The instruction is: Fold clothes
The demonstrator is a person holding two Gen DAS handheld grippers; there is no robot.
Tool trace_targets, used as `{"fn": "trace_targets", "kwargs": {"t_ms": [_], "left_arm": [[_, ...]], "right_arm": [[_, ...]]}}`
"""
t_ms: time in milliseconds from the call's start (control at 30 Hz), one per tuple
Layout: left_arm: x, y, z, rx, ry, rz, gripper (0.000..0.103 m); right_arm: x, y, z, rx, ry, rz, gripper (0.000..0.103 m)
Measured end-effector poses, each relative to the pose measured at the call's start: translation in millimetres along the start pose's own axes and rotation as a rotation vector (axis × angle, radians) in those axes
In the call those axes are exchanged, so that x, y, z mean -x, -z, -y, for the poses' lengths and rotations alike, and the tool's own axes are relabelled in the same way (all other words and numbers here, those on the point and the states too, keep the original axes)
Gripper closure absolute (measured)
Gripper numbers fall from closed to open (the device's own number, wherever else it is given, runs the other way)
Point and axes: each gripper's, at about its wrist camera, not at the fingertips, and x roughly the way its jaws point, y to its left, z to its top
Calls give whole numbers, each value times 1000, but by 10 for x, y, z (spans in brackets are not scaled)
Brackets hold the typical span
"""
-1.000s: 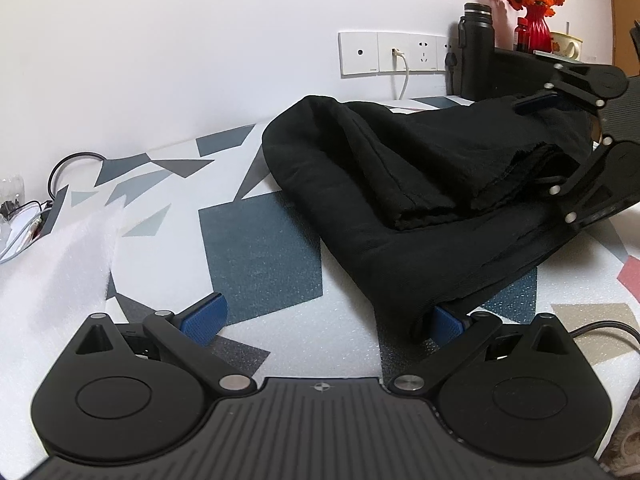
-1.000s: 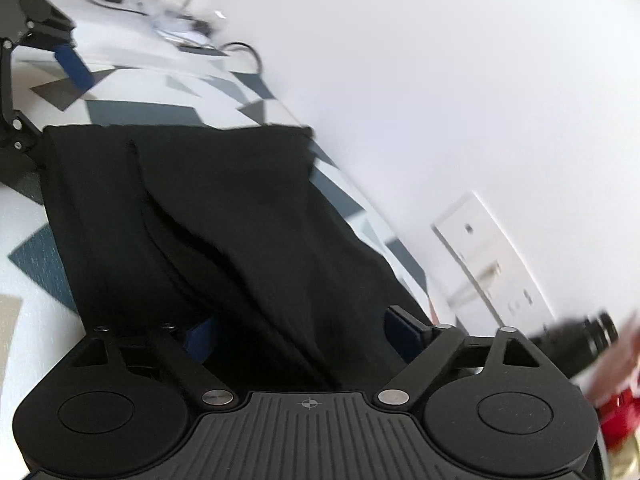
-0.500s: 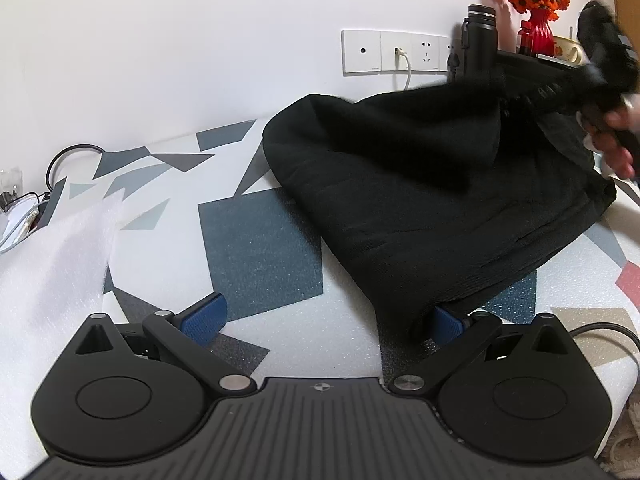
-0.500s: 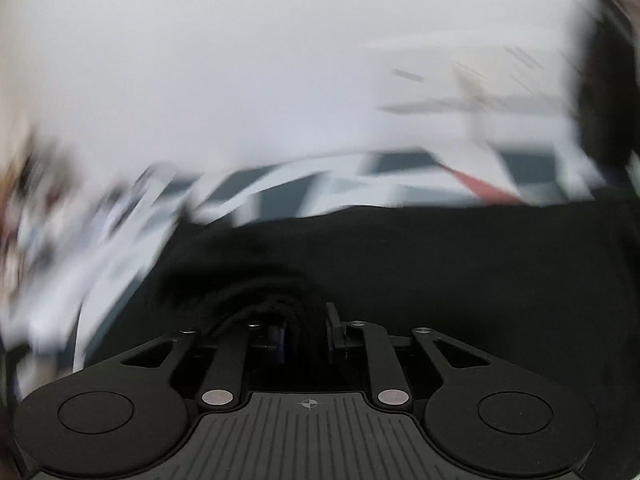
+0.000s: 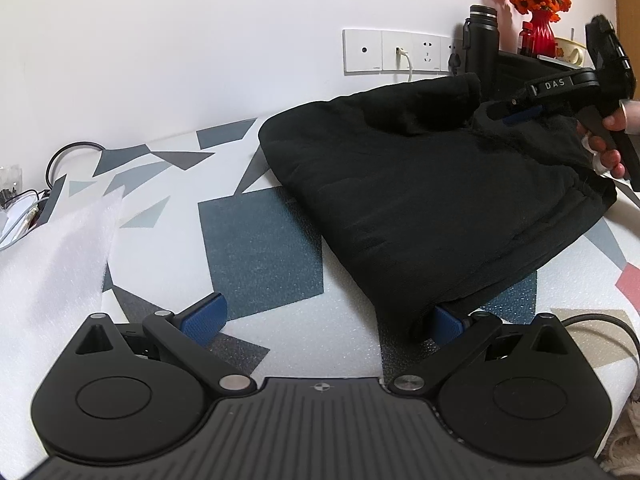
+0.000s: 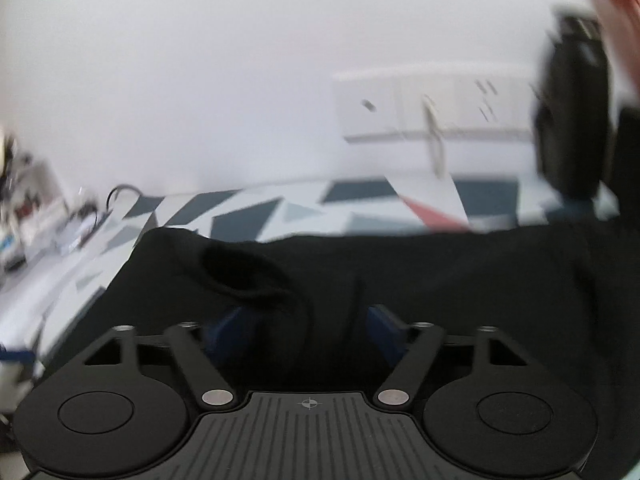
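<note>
A black garment lies folded on the patterned mat, its top layer humped near the wall. My left gripper rests open on the mat at the garment's near corner. Its right pad is partly tucked under the cloth edge, and its left pad is bare. A hand holds my right gripper over the garment's far right side. In the blurred right wrist view the right gripper is open, with loose black cloth lying between its spread pads.
Wall sockets with a white plug cable sit behind the garment. A black flask and a red vase of orange flowers stand at the back right. White foam sheet and cables lie at left.
The right gripper closed on the garment's top layer, pulled it across to the right, and now stands open. The garment lies flatter. The left gripper has not moved.
</note>
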Motion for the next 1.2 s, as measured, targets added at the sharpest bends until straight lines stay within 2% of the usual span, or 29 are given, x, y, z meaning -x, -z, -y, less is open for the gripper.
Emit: {"fn": "trace_targets", "kwargs": {"t_ms": [67,133,167,200,233,267,333,367,433,467,500,567,667,767,900,1067,1133,1167,1200], "left_arm": [[3,2,1,1,0,0,0],[4,2,0,2,0,-1,0],[3,2,-1,3,1,-1,0],[2,2,-3,4,1,-1,0],[1,2,-5,5,2,-1,0],[2,3,-4,4,2,-1,0],[2,3,-1,3,1,-1,0],[3,3,1,2,0,-1,0],[4,3,5,1,-1,0,0],[5,3,5,1,-1,0,0],[6,3,6,1,-1,0,0],[4,5,2,3,1,0,0],[-3,2,-15,11,8,-4,0],[-5,3,-18,13,11,-6,0],[-8,3,-17,13,10,-6,0],[-9,4,-17,13,10,-7,0],[-8,4,-17,13,10,-7,0],[-8,4,-21,15,11,-8,0],[-9,5,-24,16,12,-8,0]], "right_arm": [[-94,-75,-101,46,-5,1,21],[-232,-144,-142,49,-25,-14,23],[-301,-174,-146,43,-33,-30,35],[-370,-204,-147,37,-40,-47,63],[-452,-239,-93,-8,-23,-58,76],[-536,-274,-26,-60,-1,-68,78],[-631,-313,194,-234,49,-57,78],[-646,-308,281,-294,86,-46,71],[-634,-292,371,-309,176,-17,64],[-606,-277,368,-291,188,-16,61],[-573,-261,356,-269,193,-18,55],[-446,-196,332,-258,145,-31,45],[-162,-40,275,-226,72,-51,44],[188,158,228,-184,-25,-70,45],[499,382,101,-139,-139,-92,53],[615,589,-7,-135,-163,-120,54],[610,643,-22,-139,-178,-126,66],[609,661,-43,-130,-184,-125,77],[608,666,-78,-111,-181,-121,80]]}}
